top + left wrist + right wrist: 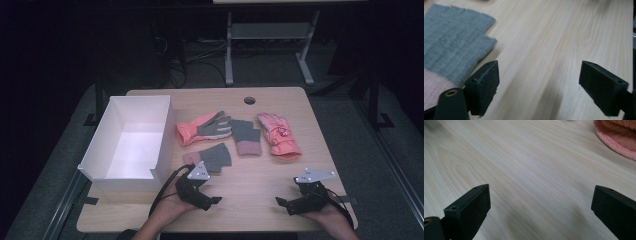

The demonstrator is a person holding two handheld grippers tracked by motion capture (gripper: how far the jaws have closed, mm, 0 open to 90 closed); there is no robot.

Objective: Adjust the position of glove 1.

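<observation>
Several gloves lie across the middle of the wooden table (pixel 250 185): a grey knit mitten with a pink cuff (pixel 210 157), another like it (pixel 246 136), an orange glove with a grey palm (pixel 202 128), and a pink padded glove (pixel 278 135). My left gripper (pixel 214 201) rests low near the front edge, just in front of the nearest grey mitten (pixel 451 47), jaws wide apart with nothing between them. My right gripper (pixel 281 202) sits at the front right, also open over bare wood, with the pink glove's cuff (pixel 617 137) ahead of it at the far right.
A white open box (pixel 131 142) stands at the table's left side, close to the left hand. A round cable hole (pixel 249 100) sits near the far edge. Beyond the table are a desk frame (pixel 270 45) and cables on the dark floor.
</observation>
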